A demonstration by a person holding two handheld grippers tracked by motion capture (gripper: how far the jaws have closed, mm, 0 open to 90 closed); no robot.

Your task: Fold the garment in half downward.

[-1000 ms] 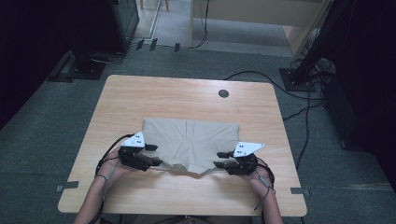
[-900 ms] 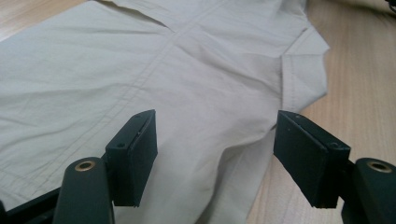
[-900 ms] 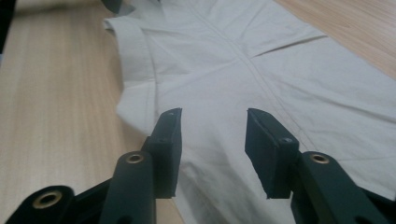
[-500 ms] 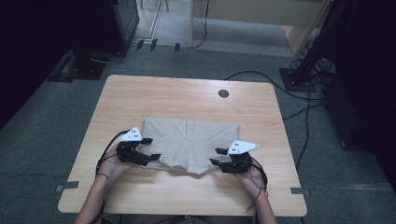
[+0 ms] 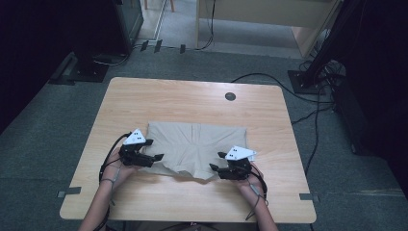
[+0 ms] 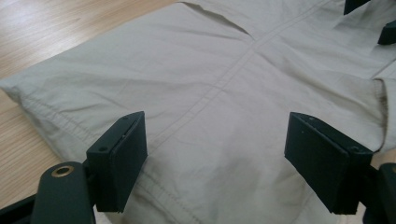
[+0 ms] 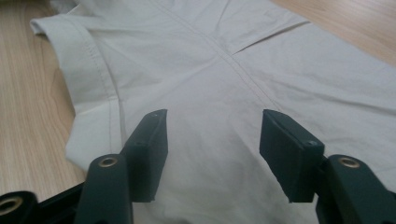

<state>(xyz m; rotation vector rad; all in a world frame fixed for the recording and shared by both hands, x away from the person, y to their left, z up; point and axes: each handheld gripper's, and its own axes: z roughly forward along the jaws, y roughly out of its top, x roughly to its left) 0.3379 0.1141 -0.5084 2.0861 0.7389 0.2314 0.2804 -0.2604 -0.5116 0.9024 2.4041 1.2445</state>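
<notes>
Both tools gape over the beige shorts [image 5: 195,147], gripping nothing; right tool [image 7: 212,140] just widened; high view adds table [image 5: 192,101]

Folded garment [image 5: 197,147] lies flat on the surface [image 5: 192,103] — between the left tongs [image 5: 153,150] and the right tongs [image 5: 215,161], each over a near corner. Round grommet [image 5: 230,96] sits beyond the right tongs, well apart.

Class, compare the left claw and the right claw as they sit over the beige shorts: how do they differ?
The left claw gapes wider than the right claw, whose jaws have just been opening. The left sits at the beige shorts' left edge, the right near their lower right hem. Both are open, gripping nothing.
</notes>
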